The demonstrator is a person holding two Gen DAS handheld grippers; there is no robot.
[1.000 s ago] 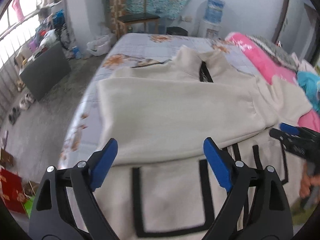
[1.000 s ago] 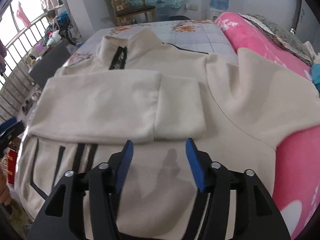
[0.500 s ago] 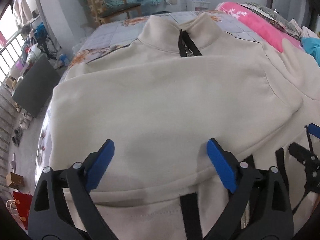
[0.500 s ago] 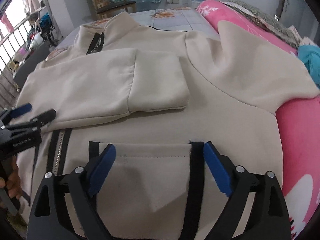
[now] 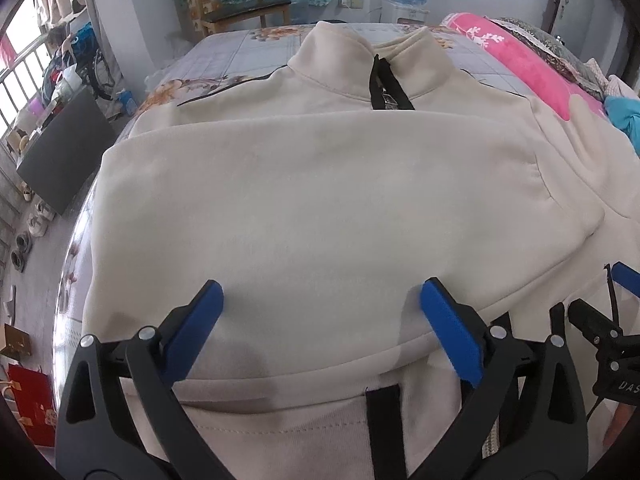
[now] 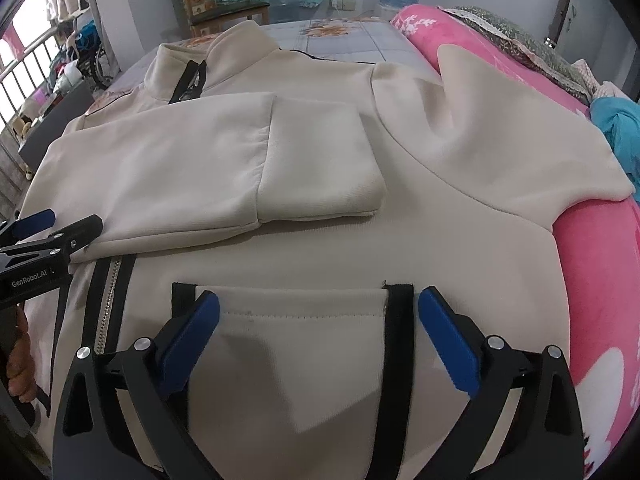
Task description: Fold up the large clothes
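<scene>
Left wrist view, gripper: left gripper (image 5: 320,308) over the folded sleeve (image 5: 304,216), jaws spread wide and just been opening, nothing clamped, cloth lying flat beneath the blue pads (image 5: 448,332)
Left wrist view, garment: cream jacket (image 5: 340,80) spread face up on the bed (image 5: 240,56), collar toward the far end, black zip open at the neck
Left wrist view, only here: dark board (image 5: 64,152) leaning by the floor, shoes (image 5: 24,240) along the wall, red bag (image 5: 32,404) at lower left
Left wrist view, right edge: tip of the right gripper (image 5: 600,320) just beside the sleeve's hem

Right wrist view, gripper: right gripper (image 6: 319,308) above the black-trimmed pocket (image 6: 296,356), jaws wide apart and just been opening, holding nothing
Right wrist view, only here: sleeve cuff (image 6: 320,160) lying across the chest, other sleeve (image 6: 500,140) draped onto the pink blanket (image 6: 600,280), metal zip teeth (image 6: 108,304) down the front
Right wrist view, left edge: left gripper (image 6: 52,228) at the sleeve's lower edge, a hand (image 6: 20,360) below it
</scene>
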